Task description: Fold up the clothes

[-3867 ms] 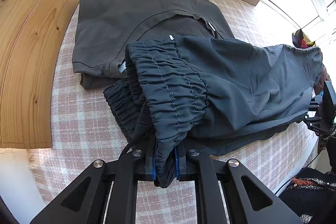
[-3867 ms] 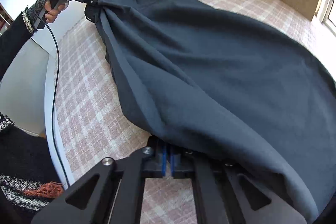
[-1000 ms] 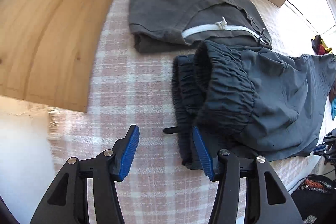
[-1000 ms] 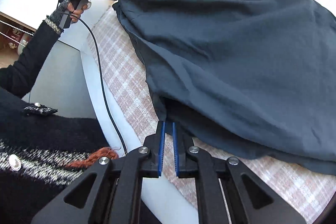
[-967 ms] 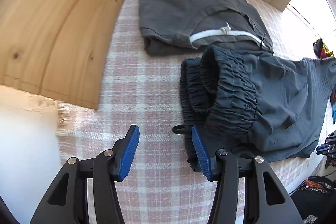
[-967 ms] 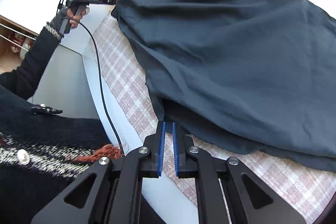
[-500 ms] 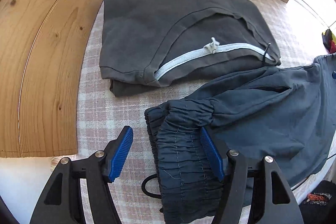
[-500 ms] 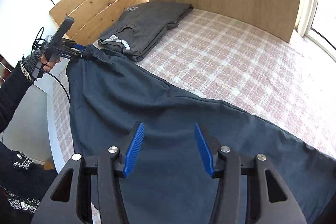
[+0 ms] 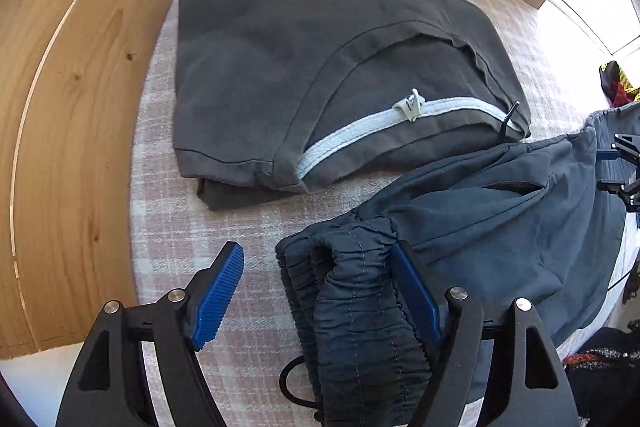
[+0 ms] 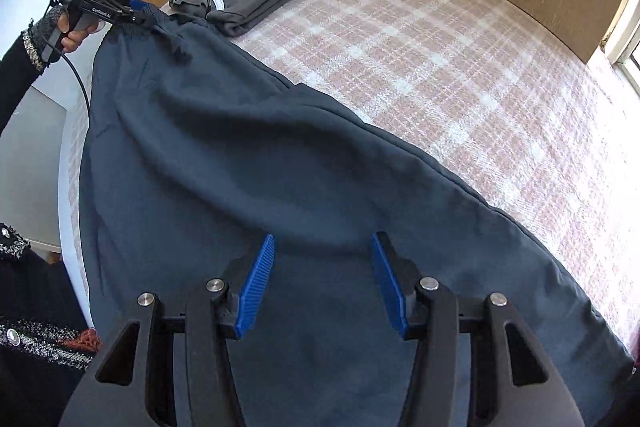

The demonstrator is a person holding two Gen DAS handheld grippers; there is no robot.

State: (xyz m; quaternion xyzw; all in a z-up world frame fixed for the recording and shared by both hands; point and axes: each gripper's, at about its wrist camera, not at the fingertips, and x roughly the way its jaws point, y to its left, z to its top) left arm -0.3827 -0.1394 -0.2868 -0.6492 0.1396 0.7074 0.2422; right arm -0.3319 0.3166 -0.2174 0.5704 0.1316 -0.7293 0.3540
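step: re-gripping before next fold | dark trousers flat on plaid blanket beside folded grey top | left gripper wide, straddling waistband, unclamped | right gripper wide, empty above leg | next: you pinch both ends
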